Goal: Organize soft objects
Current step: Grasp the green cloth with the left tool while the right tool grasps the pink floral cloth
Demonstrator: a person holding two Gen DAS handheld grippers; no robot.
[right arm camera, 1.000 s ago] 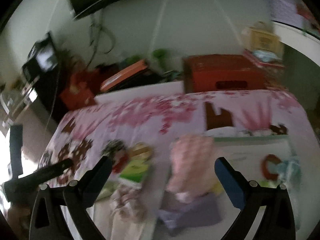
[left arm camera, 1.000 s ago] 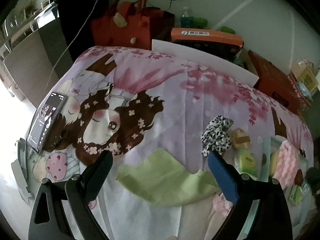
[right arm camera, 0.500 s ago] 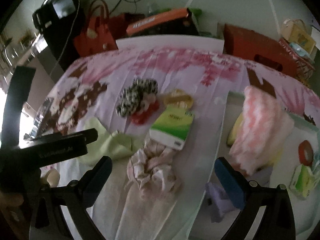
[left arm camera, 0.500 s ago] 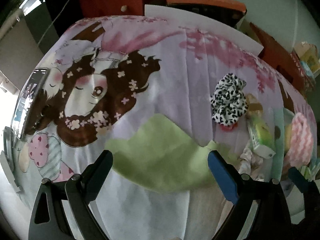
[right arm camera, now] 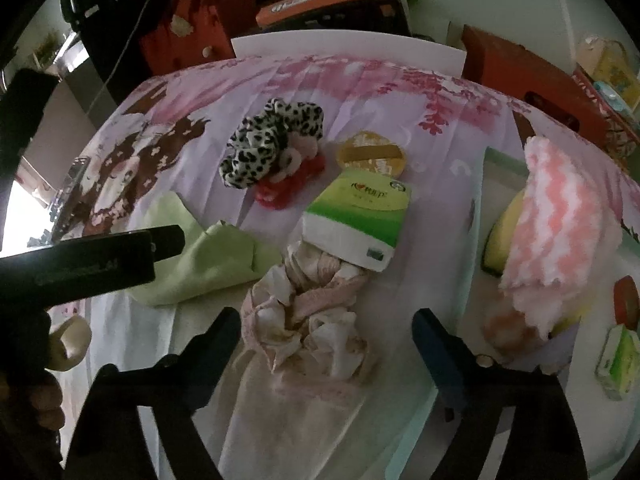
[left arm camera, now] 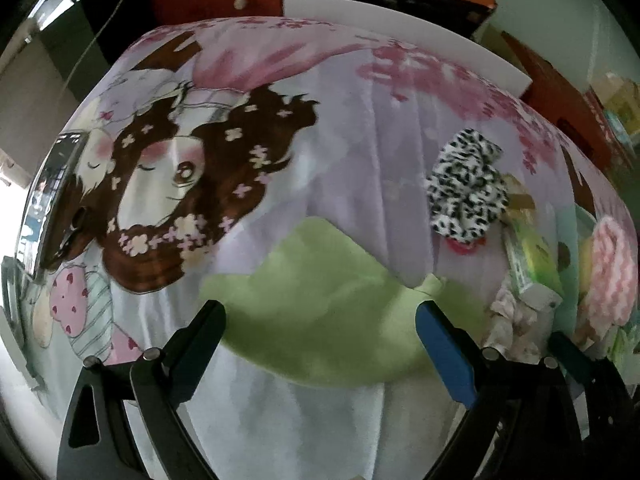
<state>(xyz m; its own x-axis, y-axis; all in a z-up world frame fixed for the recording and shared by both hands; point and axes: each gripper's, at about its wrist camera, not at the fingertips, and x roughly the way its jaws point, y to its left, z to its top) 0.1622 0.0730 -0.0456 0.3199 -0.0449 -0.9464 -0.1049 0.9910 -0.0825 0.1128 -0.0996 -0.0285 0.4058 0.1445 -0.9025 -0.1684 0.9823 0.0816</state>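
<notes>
Both claws have dropped toward the tabletop (right arm camera: 360, 80) since a second ago: my left claw (left arm camera: 320, 320) hangs spread over the green cloth (left arm camera: 320, 280), my right claw (right arm camera: 326, 328) is closing around the crumpled pink-white cloth (right arm camera: 312, 304), seemingly not yet pinching it.

On the printed bedsheet lie one pale green flat cloth (right arm camera: 208, 258), one black-and-white leopard-print scrunchie (right arm camera: 264, 142), one red scrunchie (right arm camera: 288, 188), one crumpled pinkish-cream fabric bundle (right arm camera: 312, 320), one green-and-white tissue pack (right arm camera: 356, 220), one round yellow powder puff (right arm camera: 370, 152) and one fluffy pink-and-white zigzag towel (right arm camera: 560, 232).
</notes>
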